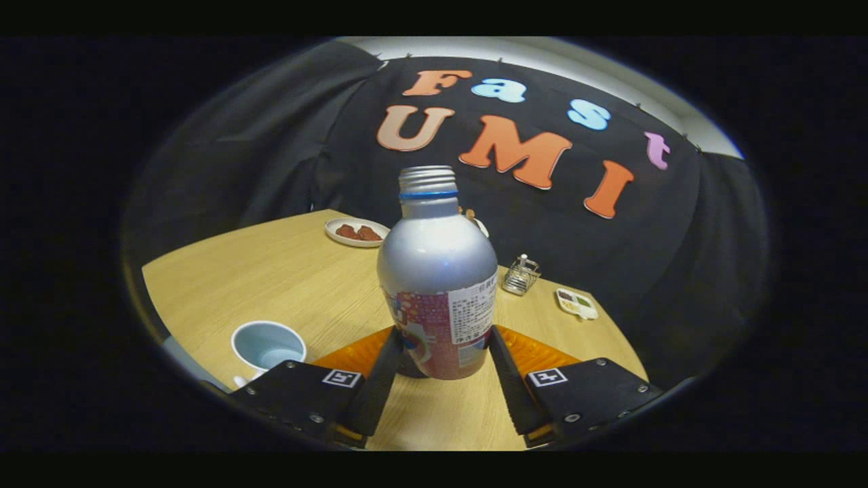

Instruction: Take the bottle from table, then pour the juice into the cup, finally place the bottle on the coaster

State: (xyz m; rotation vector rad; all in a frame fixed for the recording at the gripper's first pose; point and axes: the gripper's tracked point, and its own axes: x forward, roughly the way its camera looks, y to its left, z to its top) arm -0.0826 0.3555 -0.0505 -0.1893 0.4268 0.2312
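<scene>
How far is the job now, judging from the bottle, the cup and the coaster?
Nothing looks finished yet. In hand: the claw has a finger on each side of the upright bottle, near its base; whether both press it I cannot tell. The bottle's cap is already off. Left: lift it, pour into the cup beside the fingers, then set it on the orange coaster behind it.

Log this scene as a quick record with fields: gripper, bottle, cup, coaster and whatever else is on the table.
gripper: fingers flank the bottle's lower body; contact unclear
bottle: upright, cap off, over the coaster
coaster: orange, under and behind the bottle
cup: beside the gripper, on the table
plate: beyond the bottle, holds red food
</scene>
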